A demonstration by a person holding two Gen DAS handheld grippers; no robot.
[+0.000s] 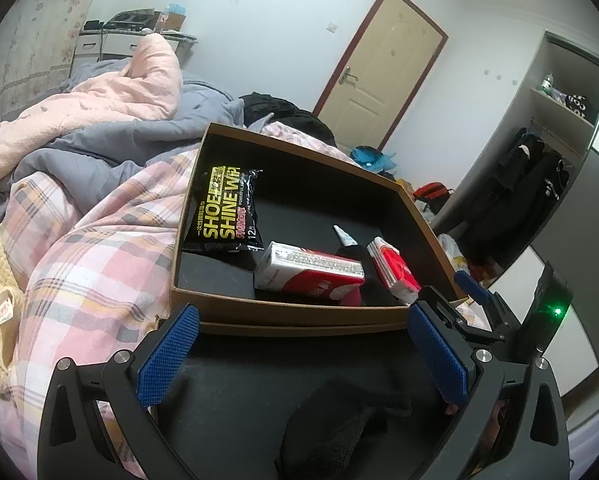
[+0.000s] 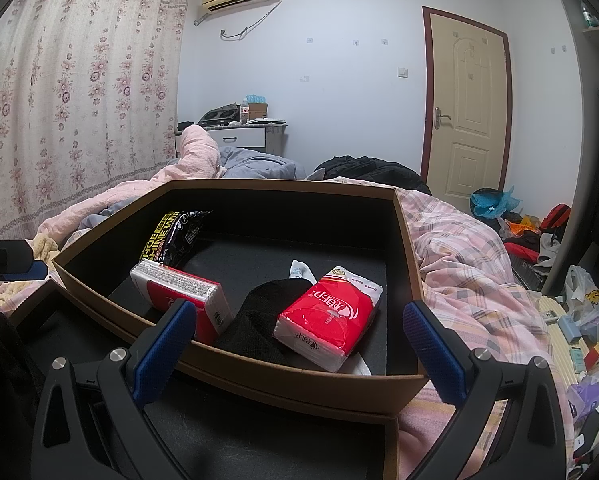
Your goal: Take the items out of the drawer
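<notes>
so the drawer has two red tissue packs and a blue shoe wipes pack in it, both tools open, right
Not quite: the wipes pack is black with yellow lettering, not blue, as the left wrist view shows. The drawer does hold two red tissue packs, and both tools are open.

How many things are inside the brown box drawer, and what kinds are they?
Red-and-white tissue packs: 2, one on its side and one flat
Black-and-yellow shoe shine wipes pack: 1
Small white tube: 1
Black fabric item: 1
Total: 5 in the brown cardboard drawer
</notes>
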